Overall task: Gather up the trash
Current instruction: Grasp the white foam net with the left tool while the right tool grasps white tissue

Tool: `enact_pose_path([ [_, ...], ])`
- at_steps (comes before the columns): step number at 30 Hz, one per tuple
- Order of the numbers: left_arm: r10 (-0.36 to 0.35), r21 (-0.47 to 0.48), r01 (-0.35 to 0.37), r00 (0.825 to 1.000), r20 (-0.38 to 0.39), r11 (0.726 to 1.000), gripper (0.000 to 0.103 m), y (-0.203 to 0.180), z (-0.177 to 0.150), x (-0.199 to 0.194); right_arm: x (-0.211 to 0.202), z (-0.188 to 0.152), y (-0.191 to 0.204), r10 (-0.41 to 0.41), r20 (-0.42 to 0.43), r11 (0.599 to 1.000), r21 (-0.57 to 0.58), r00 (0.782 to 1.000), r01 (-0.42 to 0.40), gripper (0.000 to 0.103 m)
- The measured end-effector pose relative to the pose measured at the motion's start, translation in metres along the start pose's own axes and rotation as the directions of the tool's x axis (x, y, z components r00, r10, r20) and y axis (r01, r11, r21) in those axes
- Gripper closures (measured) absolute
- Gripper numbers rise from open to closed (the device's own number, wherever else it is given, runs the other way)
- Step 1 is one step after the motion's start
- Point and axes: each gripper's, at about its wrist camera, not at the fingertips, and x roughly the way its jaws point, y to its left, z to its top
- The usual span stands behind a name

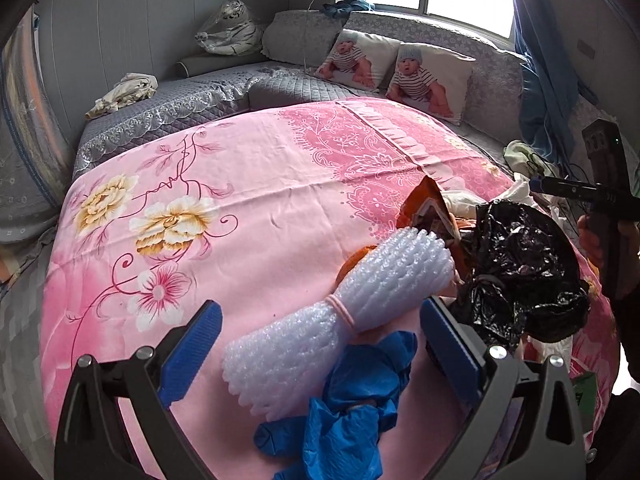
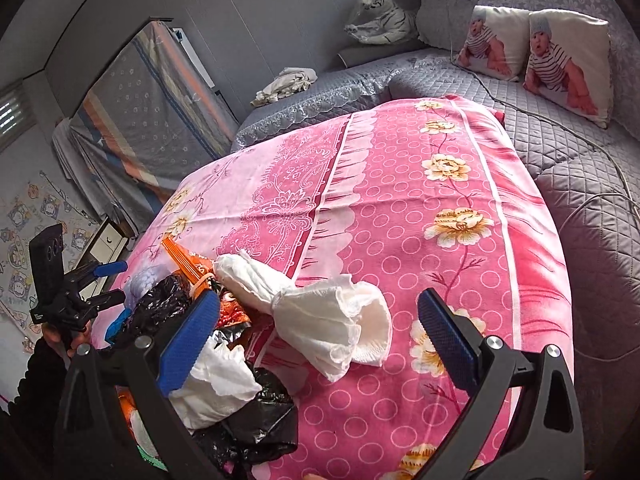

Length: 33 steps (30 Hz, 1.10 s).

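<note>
1. Foam netting roll (image 1: 336, 312) lies between the wide-spread, empty left gripper (image 1: 320, 354), touching blue gloves (image 1: 352, 412); closing may snag a glove
2. Right gripper (image 2: 318, 346), wide and empty, straddles white tissue (image 2: 336, 332); soft wad could slip

Your black bag (image 1: 520, 272) hides most of the orange wrapper (image 1: 428, 208) behind it. The blue glove (image 1: 348, 412) runs off the left wrist view's bottom edge, and you can't read the wrapper's print.

Open left gripper (image 1: 320, 352) w/ foam roll (image 1: 340, 312) between.
</note>
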Motion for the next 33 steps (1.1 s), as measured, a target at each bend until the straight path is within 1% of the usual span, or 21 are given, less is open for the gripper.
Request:
enact_pose_path([
  [2, 0.008, 0.001, -0.008, 1.0, -0.005, 1.0, 0.007, -0.001, -0.001, 0.009, 0.005, 0.0, -0.002, 0.005, -0.011, 1.0, 0.015, 1.0, -0.005, 0.008],
  [4, -0.001, -0.014, 0.001, 1.0, -0.024, 1.0, 0.007, -0.001, -0.003, 0.019, 0.012, 0.0, -0.003, -0.001, -0.026, 1.0, 0.021, 1.0, 0.001, 0.008],
  [6, -0.019, -0.028, 0.019, 0.999, -0.026, 0.999, 0.008, -0.001, -0.006, 0.023, 0.017, 0.0, -0.004, -0.003, -0.041, 1.0, 0.023, 0.999, 0.004, 0.008],
  [9, -0.035, -0.036, 0.034, 0.999, -0.025, 0.999, 0.017, -0.001, -0.005, 0.028, 0.021, -0.002, -0.008, 0.008, -0.054, 0.999, 0.043, 0.999, -0.006, 0.008],
  [11, -0.059, -0.056, 0.058, 0.998, -0.017, 0.997, 0.026, 0.001, -0.004, 0.027, 0.022, -0.002, -0.009, 0.012, -0.057, 0.999, 0.053, 0.998, -0.009, 0.01],
  [12, -0.072, -0.061, 0.071, 0.997, -0.014, 0.996, 0.028, 0.002, -0.004, 0.026, 0.023, -0.003, -0.009, 0.012, -0.059, 0.998, 0.054, 0.998, -0.008, 0.014],
  [13, -0.083, -0.064, 0.082, 0.996, -0.011, 0.995, 0.034, 0.002, -0.004, 0.024, 0.023, -0.003, -0.009, 0.015, -0.064, 0.999, 0.052, 0.998, -0.011, 0.019],
  [14, -0.085, -0.063, 0.085, 0.996, -0.012, 0.994, 0.039, 0.002, -0.004, 0.024, 0.024, -0.004, -0.009, 0.014, -0.069, 0.999, 0.048, 0.998, -0.011, 0.02],
  [15, -0.085, -0.063, 0.084, 0.996, -0.013, 0.994, 0.041, 0.002, -0.005, 0.024, 0.025, -0.004, -0.008, 0.01, -0.074, 0.999, 0.043, 0.997, -0.007, 0.022],
  [17, -0.088, -0.068, 0.088, 0.996, -0.009, 0.994, 0.047, 0.002, -0.007, 0.022, 0.028, -0.006, -0.007, 0.002, -0.088, 1.0, 0.031, 0.996, 0.0, 0.031],
  [19, -0.091, -0.078, 0.091, 0.996, -0.002, 0.993, 0.052, 0.004, -0.008, 0.02, 0.03, -0.006, -0.006, -0.009, -0.097, 1.0, 0.02, 0.995, 0.011, 0.044],
  [20, -0.088, -0.088, 0.088, 0.996, 0.001, 0.992, 0.054, 0.005, -0.009, 0.019, 0.03, -0.007, -0.005, -0.011, -0.101, 1.0, 0.016, 0.995, 0.013, 0.048],
  [21, -0.083, -0.098, 0.083, 0.997, 0.005, 0.992, 0.056, 0.007, -0.01, 0.018, 0.031, -0.007, -0.005, -0.014, -0.103, 1.0, 0.014, 0.995, 0.015, 0.057],
  [22, -0.079, -0.111, 0.08, 0.997, 0.01, 0.991, 0.06, 0.009, -0.01, 0.017, 0.031, -0.008, -0.005, -0.015, -0.105, 1.0, 0.014, 0.994, 0.017, 0.065],
  [23, -0.082, -0.121, 0.083, 0.997, 0.013, 0.989, 0.067, 0.011, -0.011, 0.016, 0.032, -0.008, -0.005, -0.017, -0.107, 1.0, 0.015, 0.994, 0.019, 0.068],
  [24, -0.074, -0.126, 0.075, 0.997, 0.015, 0.989, 0.069, 0.011, -0.011, 0.015, 0.032, -0.008, -0.006, -0.02, -0.109, 1.0, 0.018, 0.994, 0.022, 0.071],
  [27, -0.049, -0.136, 0.052, 0.999, 0.02, 0.989, 0.071, 0.011, -0.012, 0.012, 0.031, -0.008, -0.008, -0.017, -0.113, 1.0, 0.019, 0.993, 0.02, 0.081],
  [29, -0.043, -0.148, 0.046, 0.999, 0.021, 0.988, 0.072, 0.012, -0.013, 0.011, 0.03, -0.007, -0.007, -0.023, -0.112, 1.0, 0.016, 0.993, 0.025, 0.083],
  [33, -0.041, -0.165, 0.045, 0.999, 0.026, 0.985, 0.073, 0.015, -0.016, 0.009, 0.03, -0.008, -0.007, -0.032, -0.112, 0.999, 0.012, 0.993, 0.033, 0.091],
])
